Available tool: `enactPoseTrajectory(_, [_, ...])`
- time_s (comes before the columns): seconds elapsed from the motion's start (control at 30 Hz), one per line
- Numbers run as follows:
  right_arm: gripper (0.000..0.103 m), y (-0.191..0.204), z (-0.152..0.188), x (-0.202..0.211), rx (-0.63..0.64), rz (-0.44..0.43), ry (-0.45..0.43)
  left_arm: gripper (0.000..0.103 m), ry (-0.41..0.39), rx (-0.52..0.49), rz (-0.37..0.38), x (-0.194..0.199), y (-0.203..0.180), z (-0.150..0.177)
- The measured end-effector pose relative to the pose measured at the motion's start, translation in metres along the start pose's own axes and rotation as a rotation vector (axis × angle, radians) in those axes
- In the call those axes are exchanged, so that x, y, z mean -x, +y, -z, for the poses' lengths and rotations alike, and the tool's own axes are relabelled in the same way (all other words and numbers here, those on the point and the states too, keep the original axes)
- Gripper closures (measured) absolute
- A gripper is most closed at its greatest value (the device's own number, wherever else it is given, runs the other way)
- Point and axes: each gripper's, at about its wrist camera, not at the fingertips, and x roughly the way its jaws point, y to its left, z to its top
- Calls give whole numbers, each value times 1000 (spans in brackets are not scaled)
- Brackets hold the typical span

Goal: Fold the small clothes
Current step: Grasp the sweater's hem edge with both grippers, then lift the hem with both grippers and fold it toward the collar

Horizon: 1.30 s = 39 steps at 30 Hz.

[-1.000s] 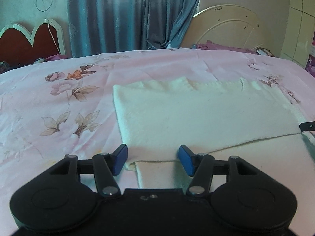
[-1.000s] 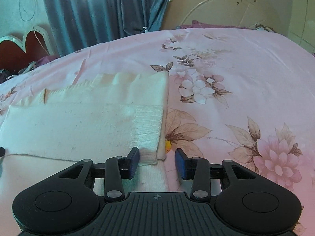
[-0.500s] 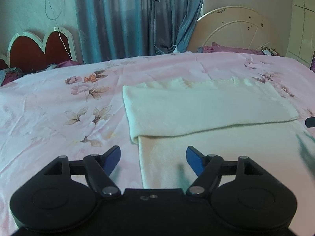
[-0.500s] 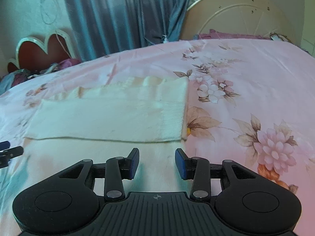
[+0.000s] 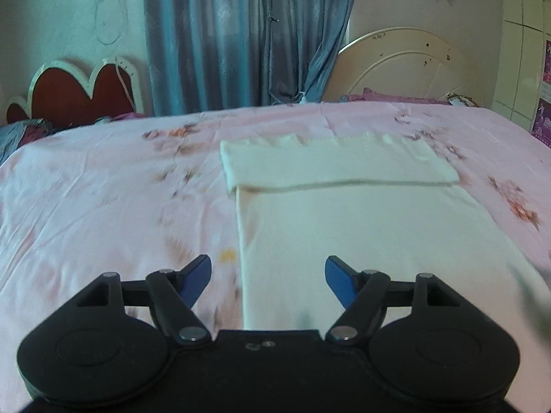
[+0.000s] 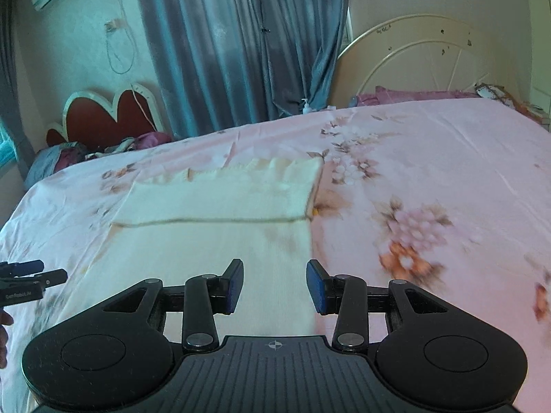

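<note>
A cream knit garment [image 5: 361,227] lies flat on the pink floral bedsheet [image 5: 103,206]. Its far part is folded toward me into a band [image 5: 330,165] across the top. My left gripper [image 5: 268,270] hovers open over the garment's left edge, with nothing between its fingers. My right gripper [image 6: 274,277] hangs open above the garment's [image 6: 213,241] right edge, also with nothing in it. The folded band [image 6: 224,199] lies beyond it. At the far left of the right wrist view the left gripper's fingertips [image 6: 31,272] show, apart from the cloth.
Blue curtains [image 5: 241,34] hang behind the bed. A red heart-shaped headboard [image 5: 75,93] stands at the back left and a cream round bed frame [image 5: 406,65] at the back right. Purple bedding [image 6: 413,96] and a small bottle [image 6: 305,105] sit past the far edge.
Both grippers have drawn back and up from the folded edge, so more of the garment shows. The left jaws now stand wider. The fold stays lying flat.
</note>
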Motion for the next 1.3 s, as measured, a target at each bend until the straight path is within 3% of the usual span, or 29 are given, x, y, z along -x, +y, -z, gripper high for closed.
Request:
enactPoseTrajectory(0.23, [63, -7, 66, 33, -48, -30, 90, 47, 85, 86, 26, 37, 12, 61])
enactPoseTrajectory(0.47, [63, -24, 113, 43, -171, -54, 175, 58, 163, 228, 107, 56, 31, 104])
enactPoseTrajectory(0.7, [63, -46, 136, 48, -367, -155, 203, 62, 182, 395, 245, 62, 47, 122])
enactPoseTrajectory(0.8, [63, -53, 138, 48, -448, -225, 211, 67, 193, 468, 311, 61, 53, 129])
enactPoseTrajectory(0.87, [63, -56, 138, 47, -486, -276, 207, 76, 204, 536, 371, 57, 58, 133])
enactPoseTrajectory(0.97, [63, -58, 136, 41, -503, -307, 211, 81, 211, 583, 423, 46, 61, 135])
enactPoseTrajectory(1.07, [94, -59, 137, 33, -510, -320, 243, 86, 213, 597, 421, 39, 62, 135])
enactPoseTrajectory(1.13, [95, -57, 138, 33, -490, -325, 247, 90, 211, 596, 418, 38, 62, 136])
enactPoseTrajectory(1.17, [100, -56, 137, 34, -475, -319, 241, 99, 207, 580, 400, 40, 61, 137])
enactPoseTrajectory(1.27, [100, -58, 132, 56, -465, -343, 146, 99, 120, 594, 407, 57, 68, 138])
enactPoseTrajectory(1.3, [100, -59, 130, 60, -447, -336, 131, 99, 118, 560, 378, 59, 66, 137])
